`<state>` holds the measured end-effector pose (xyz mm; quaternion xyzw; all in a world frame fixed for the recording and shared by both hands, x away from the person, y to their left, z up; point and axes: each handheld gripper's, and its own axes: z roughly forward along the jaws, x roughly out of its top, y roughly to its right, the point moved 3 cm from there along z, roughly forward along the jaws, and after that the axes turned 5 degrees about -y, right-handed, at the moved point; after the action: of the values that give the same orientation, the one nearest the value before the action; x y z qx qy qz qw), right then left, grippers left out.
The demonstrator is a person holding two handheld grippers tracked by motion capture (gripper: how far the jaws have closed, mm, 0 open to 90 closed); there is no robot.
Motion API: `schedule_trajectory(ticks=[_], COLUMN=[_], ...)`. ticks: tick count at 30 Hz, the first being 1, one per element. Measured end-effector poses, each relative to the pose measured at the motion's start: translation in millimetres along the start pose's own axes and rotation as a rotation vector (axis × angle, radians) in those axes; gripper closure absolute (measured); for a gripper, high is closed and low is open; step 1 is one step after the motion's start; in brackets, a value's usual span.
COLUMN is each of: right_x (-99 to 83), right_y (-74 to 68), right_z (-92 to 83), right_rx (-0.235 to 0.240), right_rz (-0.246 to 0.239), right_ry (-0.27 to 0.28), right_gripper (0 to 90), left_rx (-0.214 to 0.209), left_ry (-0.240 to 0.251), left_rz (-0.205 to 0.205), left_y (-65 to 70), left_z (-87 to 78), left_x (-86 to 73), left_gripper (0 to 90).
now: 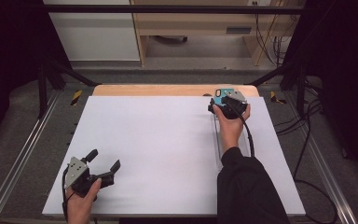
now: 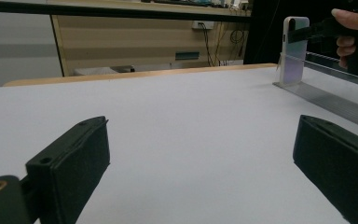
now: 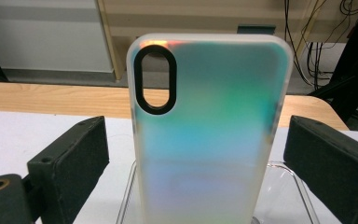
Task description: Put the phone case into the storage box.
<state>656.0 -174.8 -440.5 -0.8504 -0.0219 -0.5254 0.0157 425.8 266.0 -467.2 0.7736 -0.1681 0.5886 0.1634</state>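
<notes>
Phone case [image 3: 209, 135], translucent and iridescent, stands upright between the right tool's [image 3: 196, 154] parted jaws, untouched.

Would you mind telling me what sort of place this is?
Probably a lab or workshop test bench: a white table inside a metal frame, loose cables on the floor, and plain wooden furniture behind.

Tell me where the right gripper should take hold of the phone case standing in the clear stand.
Grip the phone case across its two long side edges, about mid-height, coming in level from the person's side. It stands upright in the clear stand, back facing the right gripper, whose open fingers already flank those edges. Stay below the camera cutout.
</notes>
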Motion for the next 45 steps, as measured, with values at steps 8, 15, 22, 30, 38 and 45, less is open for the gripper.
schedule_trajectory(ticks=[8, 15, 22, 30, 38, 45], right_x=[5.0, 8.7, 11.4, 11.7, 12.9, 15.4], right_y=[1.7, 4.0, 5.5, 5.4, 5.7, 6.5], right_z=[-9.3, -16.7, -21.1, -23.9, -30.9, -39.7], right_rx=[0.01, 0.02, 0.029, 0.04, 0.044, 0.062], right_rz=[-0.005, -0.002, 0.0, 0.003, 0.012, 0.037], right_ry=[-0.001, -0.008, -0.01, -0.026, -0.054, -0.091], right_gripper=[6.7, 5.9, 5.6, 4.8, 4.7, 5.1], left_rx=[0.001, -0.001, -0.003, -0.002, 0.003, 0.009], left_ry=[0.0, -0.001, -0.001, -0.001, -0.001, 0.001], left_rz=[0.002, 0.006, 0.006, 0.001, 0.002, -0.002], left_y=[0.1, 0.4, 0.5, 0.1, -0.9, -1.3], left_z=[-0.1, -0.1, 0.1, 0.7, 0.6, 0.7], left_x=[0.2, 0.2, 0.2, 0.1, 0.0, -0.1], left_gripper=[3.3, 3.1, 2.8, 2.5, 2.1, 2.0])
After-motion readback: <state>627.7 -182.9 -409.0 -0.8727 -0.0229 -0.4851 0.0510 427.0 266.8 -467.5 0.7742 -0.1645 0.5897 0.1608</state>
